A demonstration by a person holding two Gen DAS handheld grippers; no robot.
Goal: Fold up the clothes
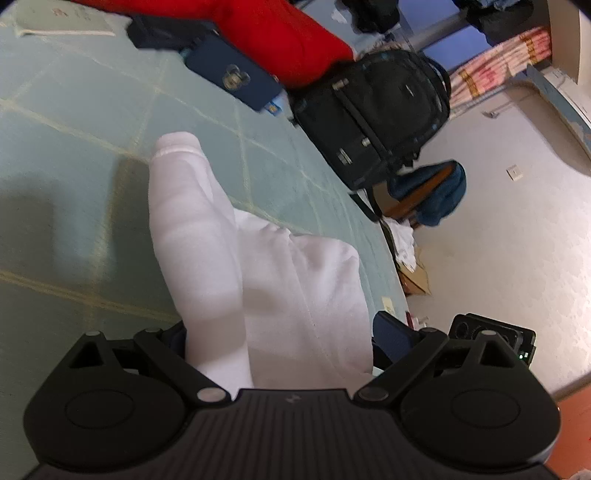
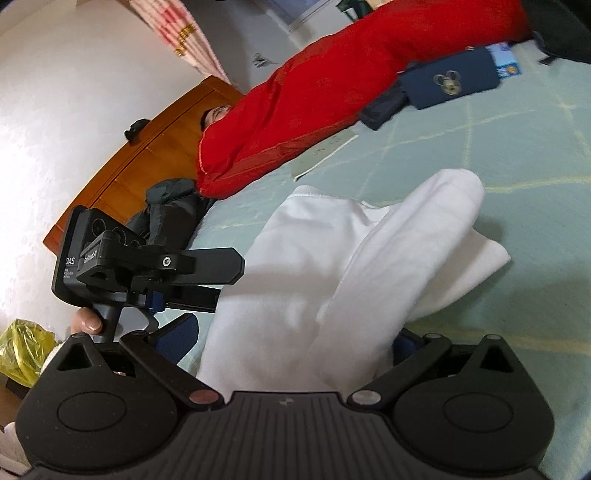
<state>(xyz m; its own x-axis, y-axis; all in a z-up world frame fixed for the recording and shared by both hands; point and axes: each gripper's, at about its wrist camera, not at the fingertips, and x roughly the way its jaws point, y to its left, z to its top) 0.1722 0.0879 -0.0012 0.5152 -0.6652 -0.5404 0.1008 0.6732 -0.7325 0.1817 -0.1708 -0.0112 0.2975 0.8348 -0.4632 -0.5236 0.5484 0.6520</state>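
Observation:
A white garment [image 1: 280,280] [image 2: 332,266] lies partly folded on the pale green checked bed cover [image 1: 74,147] [image 2: 517,166]. One sleeve [image 1: 184,206] [image 2: 424,236] is doubled over its body. My left gripper [image 1: 284,343] is shut on the near edge, and cloth hides its fingertips. It also shows from the side in the right wrist view, as the left gripper [image 2: 218,284] with a hand [image 2: 86,319] on its handle. My right gripper [image 2: 295,343] is shut on the same edge further along, its tips also covered by cloth.
A red quilt [image 1: 280,33] [image 2: 314,99] covers a person lying along the far side. A navy pouch [image 1: 232,74] [image 2: 448,79] rests beside it. A black backpack [image 1: 373,114] leans at the bed's edge. A dark jacket [image 2: 170,214] lies by the wooden headboard [image 2: 147,147].

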